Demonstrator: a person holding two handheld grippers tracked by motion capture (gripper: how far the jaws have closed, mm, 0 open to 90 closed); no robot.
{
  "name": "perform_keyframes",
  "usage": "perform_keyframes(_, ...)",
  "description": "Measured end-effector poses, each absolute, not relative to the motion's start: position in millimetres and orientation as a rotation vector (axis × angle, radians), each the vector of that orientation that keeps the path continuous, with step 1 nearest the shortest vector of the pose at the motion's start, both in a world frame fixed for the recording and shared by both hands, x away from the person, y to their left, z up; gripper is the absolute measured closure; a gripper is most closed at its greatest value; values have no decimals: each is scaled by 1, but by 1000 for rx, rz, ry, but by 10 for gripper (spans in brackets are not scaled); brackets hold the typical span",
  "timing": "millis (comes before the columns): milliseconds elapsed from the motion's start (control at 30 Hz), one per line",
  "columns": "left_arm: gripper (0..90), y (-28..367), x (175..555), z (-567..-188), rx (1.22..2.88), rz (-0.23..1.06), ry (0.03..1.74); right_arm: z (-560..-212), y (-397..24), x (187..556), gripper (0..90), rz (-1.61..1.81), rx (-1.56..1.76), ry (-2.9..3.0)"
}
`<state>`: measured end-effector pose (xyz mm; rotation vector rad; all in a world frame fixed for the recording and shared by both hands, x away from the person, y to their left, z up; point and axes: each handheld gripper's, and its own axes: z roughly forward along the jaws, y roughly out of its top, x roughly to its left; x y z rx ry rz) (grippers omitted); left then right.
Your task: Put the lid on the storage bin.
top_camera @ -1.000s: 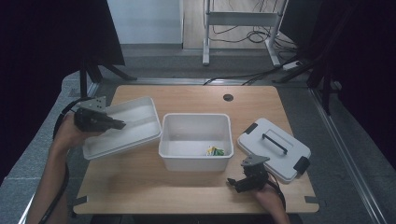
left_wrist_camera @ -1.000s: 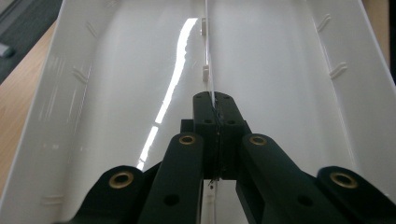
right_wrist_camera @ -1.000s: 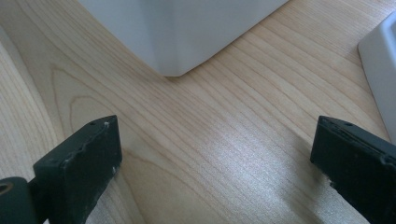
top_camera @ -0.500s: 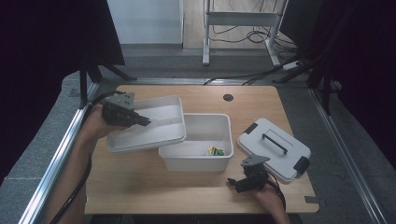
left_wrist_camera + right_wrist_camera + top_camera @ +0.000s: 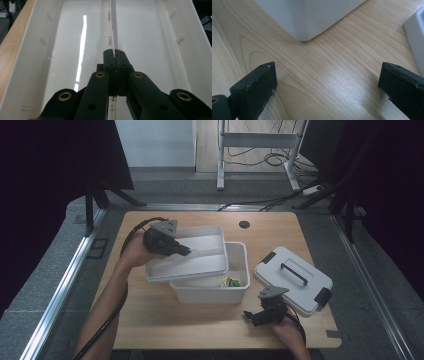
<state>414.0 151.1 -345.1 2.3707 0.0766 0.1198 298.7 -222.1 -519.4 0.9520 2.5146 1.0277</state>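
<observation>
Lying lengthwise across the table, white tray (image 5: 200, 262) on its divider in clamped left gripper (image 5: 186, 252) fingers; right gripper (image 5: 250, 316) fingers wide, empty.

Light falls from overhead onto the desk (image 5: 150, 320), which stands bright while the surroundings at both sides sink to near black. The high view is soft and slightly grainy, with short, faint shadows under the things. In the left gripper view a long white streak of glare runs down the glossy tray (image 5: 82, 45), and the near black tool (image 5: 115, 75) is sharp. In the right gripper view a pale sheen spreads over the wood grain, and the dark jaws at the edges are blurred.
</observation>
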Motion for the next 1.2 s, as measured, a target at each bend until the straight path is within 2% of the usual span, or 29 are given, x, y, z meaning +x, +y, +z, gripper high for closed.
perform_keyframes(567,893,86,419,-373,2444,120,-21,-519,-222,299,16,1028,950,2515)
perform_keyframes(1067,883,83,419,-389,2459,106,-3,-519,-222,299,15,1026,951,2517)
perform_keyframes(1100,872,82,418,-390,2461,113,3,-519,-222,299,16,1026,951,2518)
perform_keyframes(1200,689,82,416,-390,2462,158,39,-519,-222,299,16,1028,951,2518)
